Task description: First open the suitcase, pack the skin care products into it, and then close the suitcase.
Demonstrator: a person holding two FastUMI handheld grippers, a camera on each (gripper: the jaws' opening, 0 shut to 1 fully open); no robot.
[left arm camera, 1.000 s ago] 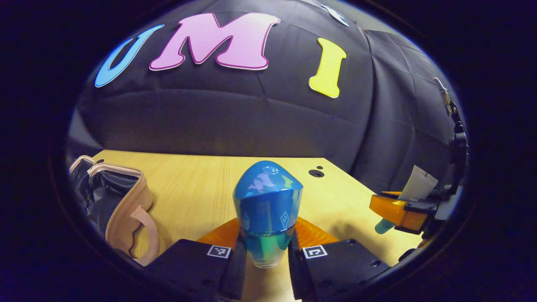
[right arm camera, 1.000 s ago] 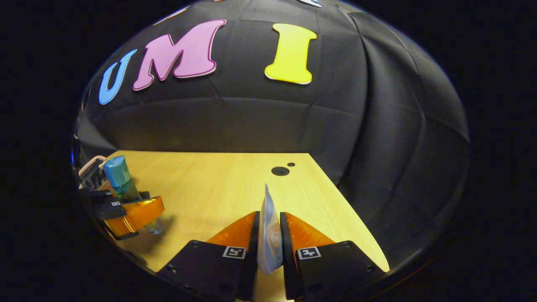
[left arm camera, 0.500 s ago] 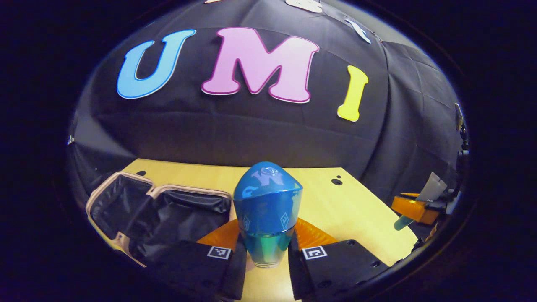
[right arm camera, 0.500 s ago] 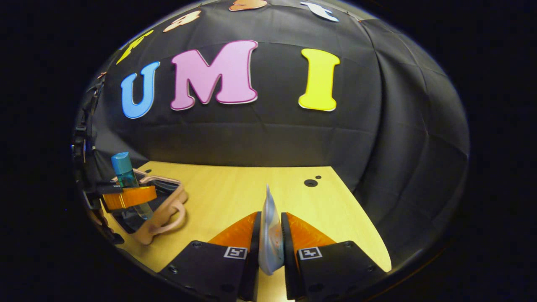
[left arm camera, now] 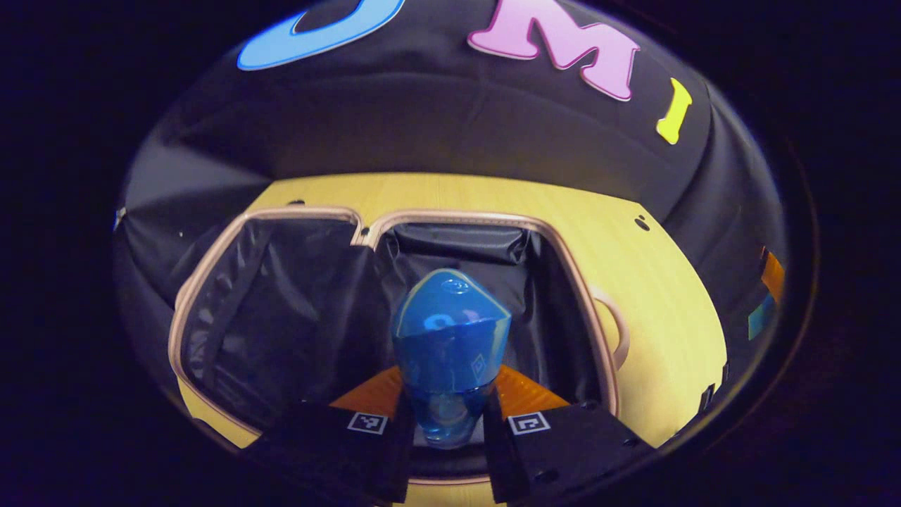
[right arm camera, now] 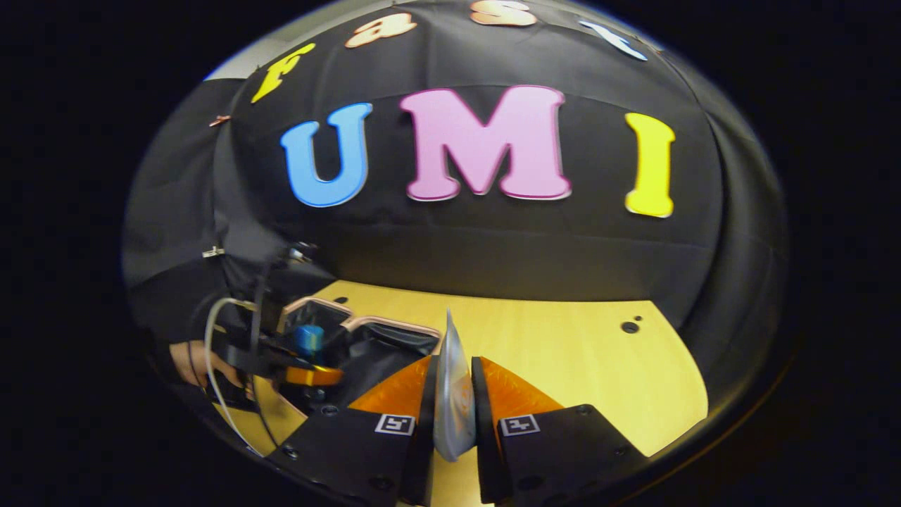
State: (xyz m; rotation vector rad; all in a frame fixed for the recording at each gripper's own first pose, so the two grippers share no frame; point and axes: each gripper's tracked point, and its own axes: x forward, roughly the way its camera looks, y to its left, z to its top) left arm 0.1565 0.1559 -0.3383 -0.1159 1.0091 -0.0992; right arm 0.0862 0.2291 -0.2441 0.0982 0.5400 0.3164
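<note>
Since a second ago we have carried the left tool [left arm camera: 448, 422] from over bare bench to above the open suitcase [left arm camera: 394, 218]. Its two fingers clamp the blue bottle [left arm camera: 450, 338] upright, and the black lined right half lies directly beneath and beyond it. Our right tool [right arm camera: 454, 422] grips a flat sachet [right arm camera: 454, 394] edge-on over the bench [right arm camera: 577, 366]. Ahead to its left we see the left tool, seemingly low inside the suitcase, a hand [right arm camera: 200, 362] behind it.
</note>
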